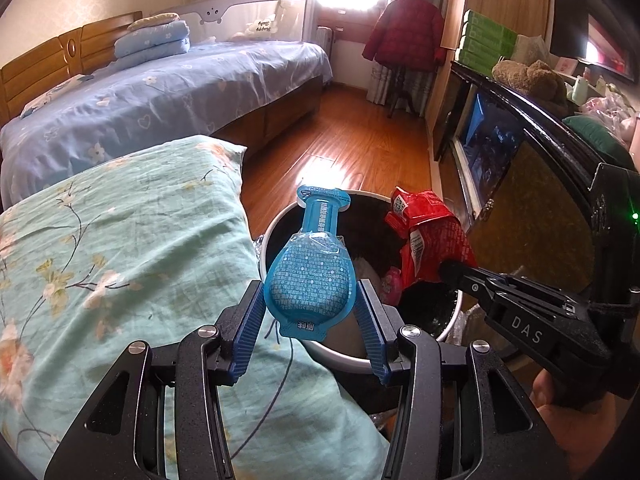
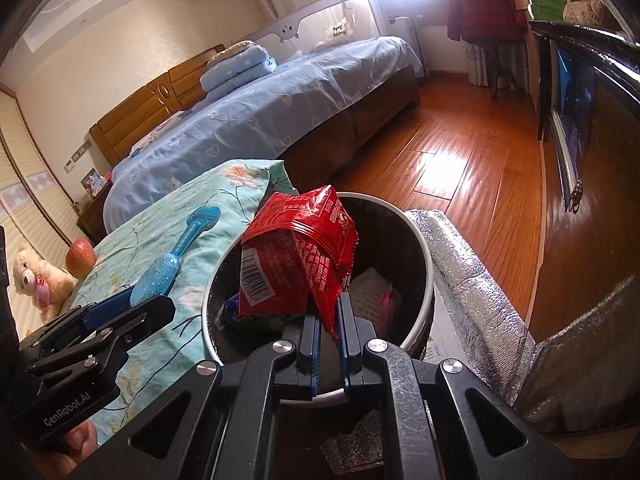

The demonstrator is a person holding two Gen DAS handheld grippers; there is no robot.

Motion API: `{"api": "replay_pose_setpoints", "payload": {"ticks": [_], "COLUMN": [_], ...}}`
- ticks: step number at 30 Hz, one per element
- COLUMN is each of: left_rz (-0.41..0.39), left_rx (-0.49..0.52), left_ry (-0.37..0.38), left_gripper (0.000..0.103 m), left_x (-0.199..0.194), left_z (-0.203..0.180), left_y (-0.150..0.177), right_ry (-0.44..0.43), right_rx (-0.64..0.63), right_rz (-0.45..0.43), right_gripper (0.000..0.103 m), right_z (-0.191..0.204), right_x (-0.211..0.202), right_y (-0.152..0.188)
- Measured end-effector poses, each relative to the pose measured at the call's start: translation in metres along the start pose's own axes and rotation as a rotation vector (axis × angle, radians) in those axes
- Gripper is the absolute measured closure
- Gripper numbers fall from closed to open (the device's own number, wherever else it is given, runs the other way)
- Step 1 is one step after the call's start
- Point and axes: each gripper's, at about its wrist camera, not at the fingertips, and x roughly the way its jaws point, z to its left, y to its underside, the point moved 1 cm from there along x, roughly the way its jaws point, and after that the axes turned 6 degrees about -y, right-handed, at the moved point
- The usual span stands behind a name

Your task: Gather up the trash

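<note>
The trash bin point(image 2: 424, 248) stands on the floor point(image 2: 460, 152), just to the right of the pillow point(image 2: 168, 236). The wrapper point(image 2: 296, 256) hangs over the bin, and the plastic pack point(image 1: 310, 276) hangs over its left rim. An apple point(image 2: 81, 258) sits at the pillow's far left. The bed point(image 2: 256, 112) is behind them.

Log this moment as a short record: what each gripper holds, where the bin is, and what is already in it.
left gripper: shut on blue pouch, over the bin's near rim
right gripper: shut on red wrapper, above the bin mouth
bin: white rim, dark liner, beside the floral pillow
bin contents: pink packet, white padded sheet
apple: on the pillow
</note>
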Motion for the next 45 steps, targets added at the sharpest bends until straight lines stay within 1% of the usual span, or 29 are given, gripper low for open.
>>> {"api": "replay_pose_setpoints", "payload": {"ticks": [15, 16, 17, 20, 21, 22, 24, 25, 26, 30, 33, 35, 39, 41, 45], "left_rz": [0.025, 0.034, 0.04, 0.045, 0.049, 0.054, 0.052, 0.047, 0.043, 0.028, 0.025, 0.021, 0.006, -0.01, -0.036], "left_rx": [-0.005, -0.01, -0.016, -0.026, -0.028, -0.032, -0.044, -0.05, -0.057, -0.082, -0.123, -0.147, -0.197, -0.224, -0.265], "left_ry": [0.013, 0.024, 0.032, 0.035, 0.037, 0.038, 0.029, 0.03, 0.033, 0.022, 0.014, 0.005, -0.025, -0.048, -0.102], "left_gripper": [0.057, 0.057, 0.057, 0.056, 0.054, 0.047, 0.04, 0.04, 0.04, 0.04, 0.039, 0.039, 0.038, 0.038, 0.036], "left_x": [0.014, 0.016, 0.017, 0.019, 0.019, 0.019, 0.018, 0.016, 0.014, 0.003, -0.007, -0.016, -0.036, -0.048, -0.07], "left_z": [-0.003, -0.003, -0.003, -0.001, 0.0, 0.001, 0.005, 0.008, 0.011, 0.025, 0.042, 0.054, 0.081, 0.096, 0.122], "left_y": [-0.006, -0.006, -0.006, -0.007, -0.007, -0.007, -0.006, -0.005, -0.004, 0.003, 0.012, 0.02, 0.039, 0.05, 0.072], "right_ry": [0.005, 0.004, 0.0, -0.001, -0.005, -0.007, -0.005, -0.008, -0.011, -0.02, -0.03, -0.043, -0.071, -0.083, -0.11], "right_rx": [0.01, 0.014, 0.018, 0.029, 0.032, 0.035, 0.037, 0.041, 0.045, 0.046, 0.034, 0.024, -0.005, -0.023, -0.074], "right_rz": [0.029, 0.032, 0.038, 0.047, 0.051, 0.055, 0.056, 0.053, 0.049, 0.036, 0.018, 0.005, -0.017, -0.031, -0.046], "right_gripper": [0.095, 0.094, 0.091, 0.091, 0.09, 0.088, 0.076, 0.06, 0.053, 0.053, 0.043, 0.034, 0.026, 0.021, 0.015], "right_z": [-0.004, -0.005, -0.005, -0.008, -0.009, -0.009, -0.01, -0.01, -0.01, -0.006, 0.001, 0.01, 0.031, 0.045, 0.075], "right_x": [0.011, 0.012, 0.014, 0.016, 0.017, 0.018, 0.018, 0.017, 0.016, 0.009, 0.002, -0.003, -0.014, -0.019, -0.024], "right_y": [-0.006, -0.006, -0.006, -0.008, -0.008, -0.008, -0.007, -0.007, -0.007, -0.006, -0.006, -0.005, -0.001, 0.003, 0.015]}}
